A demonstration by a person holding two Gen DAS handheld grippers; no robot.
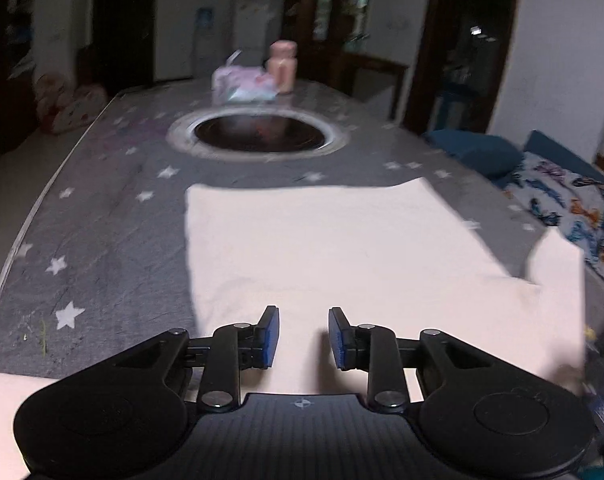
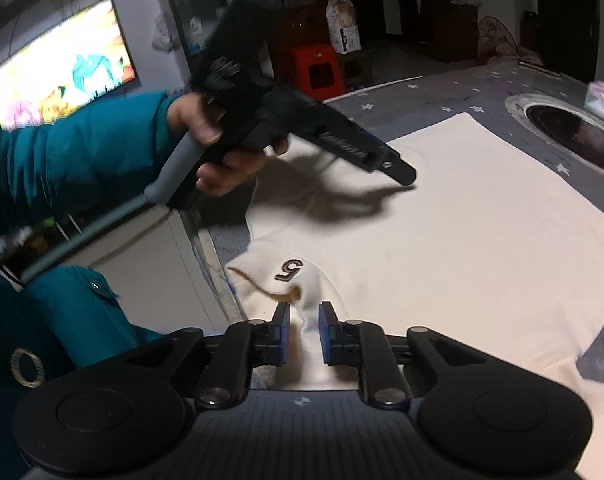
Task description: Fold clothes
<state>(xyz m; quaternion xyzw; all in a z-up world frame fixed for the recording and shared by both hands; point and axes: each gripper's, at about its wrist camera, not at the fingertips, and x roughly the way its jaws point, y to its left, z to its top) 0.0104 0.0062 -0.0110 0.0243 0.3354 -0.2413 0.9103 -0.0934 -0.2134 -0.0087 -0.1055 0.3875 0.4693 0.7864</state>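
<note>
A cream garment [image 1: 342, 240] lies spread flat on a grey star-patterned tablecloth [image 1: 102, 220]. My left gripper [image 1: 303, 320] hovers open over its near part, nothing between the blue pads. In the right wrist view the same garment [image 2: 442, 220] shows a "5" emblem [image 2: 288, 270] on a bunched corner near the table edge. My right gripper [image 2: 304, 316] is shut on a raised ridge of that cloth just below the emblem. The left gripper [image 2: 398, 172] also appears there, held by a hand [image 2: 206, 132] in a teal sleeve, above the cloth with its shadow beneath.
A round dark inset [image 1: 258, 132] sits in the table beyond the garment. A pink bag [image 1: 242, 84] and a pink jar [image 1: 284, 66] stand at the far end. A butterfly-print sofa [image 1: 562, 208] is to the right. A red stool [image 2: 318, 68] stands on the floor.
</note>
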